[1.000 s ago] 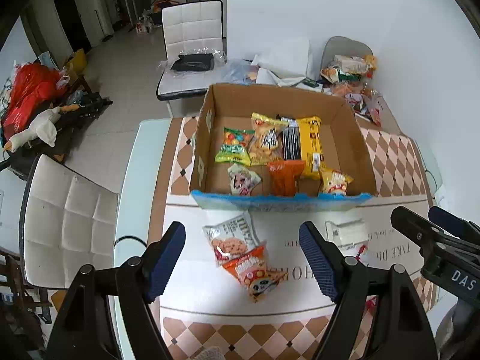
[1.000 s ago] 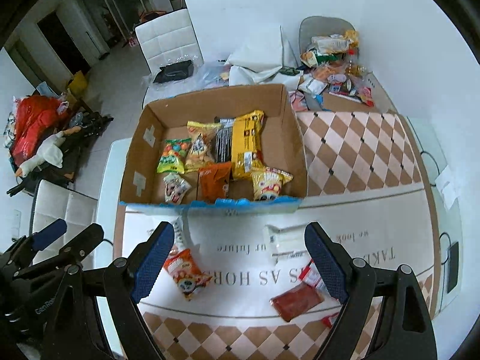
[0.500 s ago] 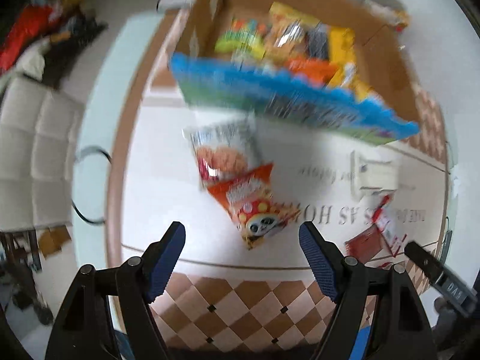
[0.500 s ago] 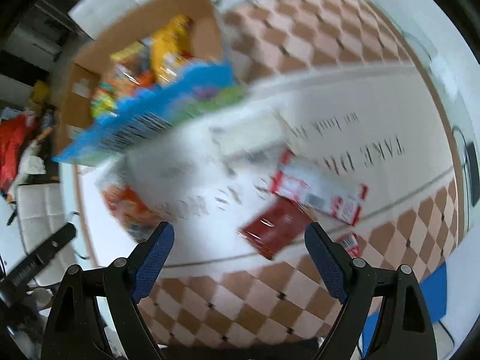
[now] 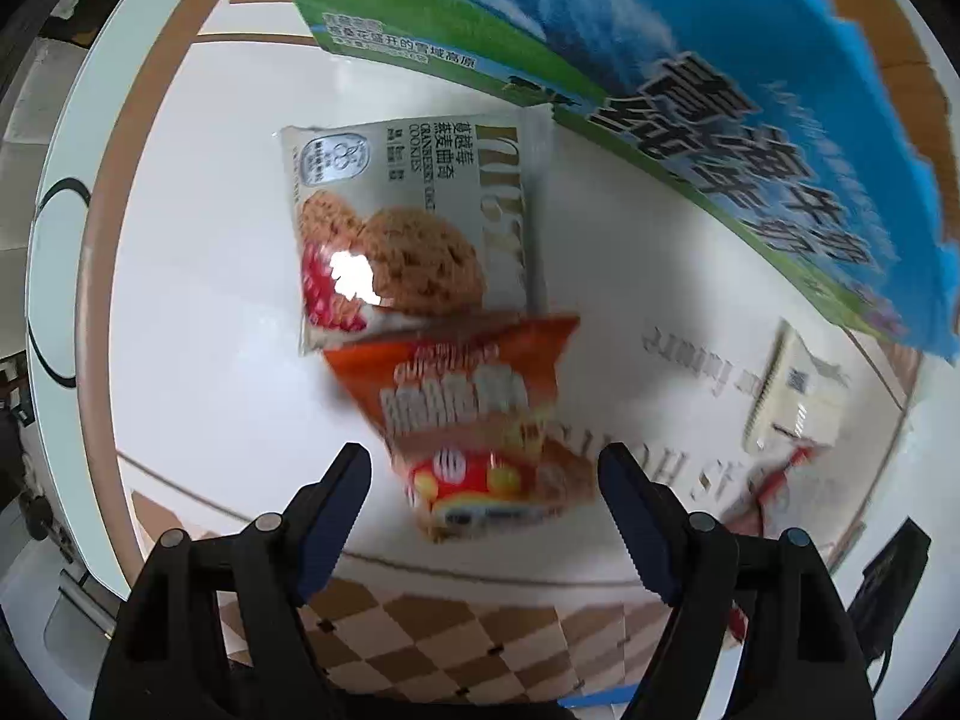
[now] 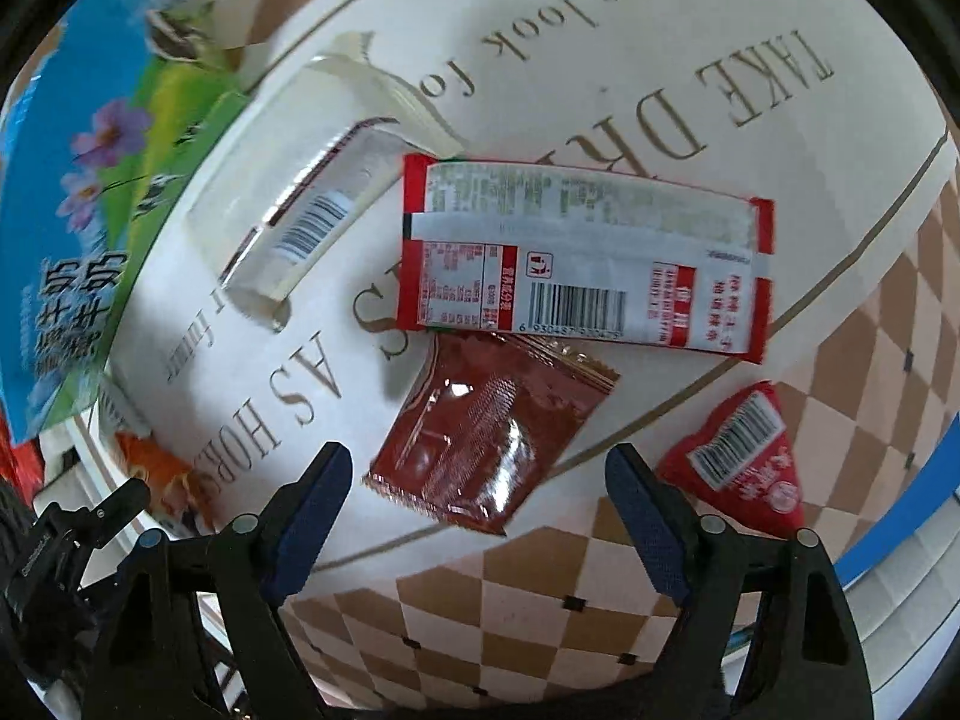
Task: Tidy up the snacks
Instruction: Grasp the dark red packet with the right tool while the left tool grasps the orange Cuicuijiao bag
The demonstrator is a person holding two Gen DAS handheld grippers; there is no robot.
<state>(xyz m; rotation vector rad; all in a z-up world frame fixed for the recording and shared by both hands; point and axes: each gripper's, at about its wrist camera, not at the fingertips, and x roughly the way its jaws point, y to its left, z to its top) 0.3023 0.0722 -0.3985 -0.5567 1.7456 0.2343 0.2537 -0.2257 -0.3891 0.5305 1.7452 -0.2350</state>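
L wrist view: left gripper (image 5: 483, 495) has its jaws spread wide w/ nothing held, just above the orange snack bag (image 5: 474, 414), which lies between the fingers and looks blurred. Cookie pack (image 5: 414, 228) sits beyond, its near edge under the orange bag; box wall (image 5: 690, 90) behind. R wrist view: right gripper (image 6: 477, 495) also wide apart, empty, w/ dark red sachet (image 6: 486, 426) between the fingers on the tablecloth (image 6: 600, 60). Long red-white packet (image 6: 585, 258) overlaps its far edge; white packet (image 6: 300, 198) further left; small red packet (image 6: 741, 450) off to the right.
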